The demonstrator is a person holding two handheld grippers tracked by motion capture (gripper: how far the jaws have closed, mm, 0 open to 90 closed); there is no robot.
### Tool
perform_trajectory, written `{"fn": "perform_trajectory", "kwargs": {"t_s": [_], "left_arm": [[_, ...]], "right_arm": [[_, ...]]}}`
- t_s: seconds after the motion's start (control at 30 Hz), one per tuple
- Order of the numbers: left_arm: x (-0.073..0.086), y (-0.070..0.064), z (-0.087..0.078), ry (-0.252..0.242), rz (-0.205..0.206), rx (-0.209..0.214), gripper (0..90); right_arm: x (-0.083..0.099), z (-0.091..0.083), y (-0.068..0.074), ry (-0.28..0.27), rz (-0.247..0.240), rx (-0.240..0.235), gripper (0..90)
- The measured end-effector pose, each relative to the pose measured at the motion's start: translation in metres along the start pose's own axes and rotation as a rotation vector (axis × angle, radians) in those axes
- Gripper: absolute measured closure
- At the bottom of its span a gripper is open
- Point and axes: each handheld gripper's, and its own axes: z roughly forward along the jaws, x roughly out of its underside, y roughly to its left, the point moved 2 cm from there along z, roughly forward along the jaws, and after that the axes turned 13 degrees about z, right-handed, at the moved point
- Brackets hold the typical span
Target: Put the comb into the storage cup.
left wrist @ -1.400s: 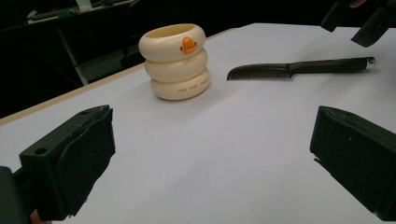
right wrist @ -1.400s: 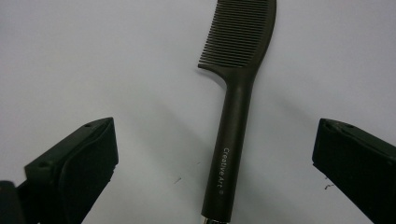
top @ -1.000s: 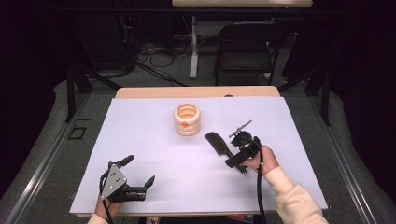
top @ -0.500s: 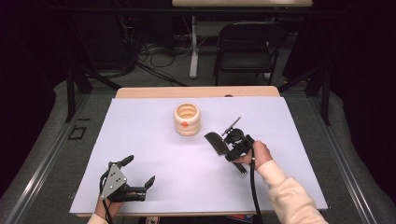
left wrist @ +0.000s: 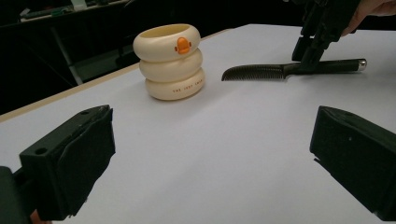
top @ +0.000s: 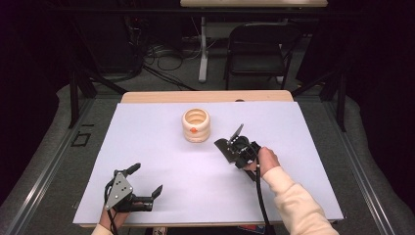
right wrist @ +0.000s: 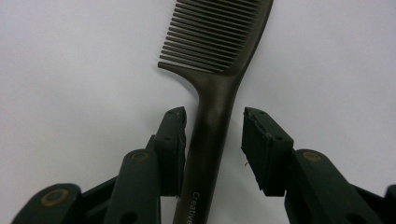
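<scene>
A dark comb (top: pixel 222 146) lies flat on the white table cover (top: pixel 147 127), its teeth toward the cream holder. My right gripper (top: pixel 234 149) stands open over the comb's handle, one jaw on each side. In the right gripper view the comb (right wrist: pixel 219 42) runs up between the jaws of the right gripper (right wrist: pixel 214 116), close to the left jaw and with a gap at the right one. The cream holder (top: pixel 195 125), shaped like three stacked rings with an orange beak, stands upright at the table's middle back. My left gripper (top: pixel 146 178) rests open and empty at the front left.
The left gripper view shows the holder (left wrist: pixel 170 63), the comb (left wrist: pixel 254 72) and the right gripper (left wrist: pixel 310 46) ahead of my left gripper (left wrist: pixel 210 154). A folding chair (top: pixel 257 44) and floor cables lie beyond the table's wooden far edge (top: pixel 205 96).
My right gripper has moved a little left and away, along the comb's handle toward the holder. The left gripper has stayed put.
</scene>
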Motion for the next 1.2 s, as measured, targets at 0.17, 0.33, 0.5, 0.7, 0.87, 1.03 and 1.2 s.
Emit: {"fn": "perform_trajectory", "kwargs": {"t_s": [0.17,0.33,0.5,0.7,0.87,1.03,1.2], "left_arm": [[0.000,0.000,0.000,0.002,0.000,0.002,0.1],[0.000,0.000,0.001,0.003,-0.001,0.004,0.1],[0.000,-0.001,0.000,0.004,0.000,0.003,0.1],[0.000,-0.001,0.001,0.005,-0.004,0.002,0.1],[0.001,0.000,0.001,0.008,-0.001,0.004,0.1],[0.001,0.000,0.001,0.008,-0.003,0.002,0.1],[0.001,0.000,0.001,0.010,-0.003,0.001,0.1]], "right_arm": [[-0.001,0.006,-0.002,0.014,0.033,-0.006,63.6],[0.000,0.010,-0.004,0.016,0.050,-0.023,70.1],[0.001,0.010,-0.006,0.000,0.088,-0.051,72.2],[0.004,0.004,-0.012,-0.021,0.100,-0.065,72.5],[0.008,-0.003,-0.014,-0.055,0.094,-0.082,72.5],[0.013,-0.013,-0.016,-0.074,0.101,-0.101,72.6],[0.017,-0.018,-0.020,-0.109,0.113,-0.120,72.6]]}}
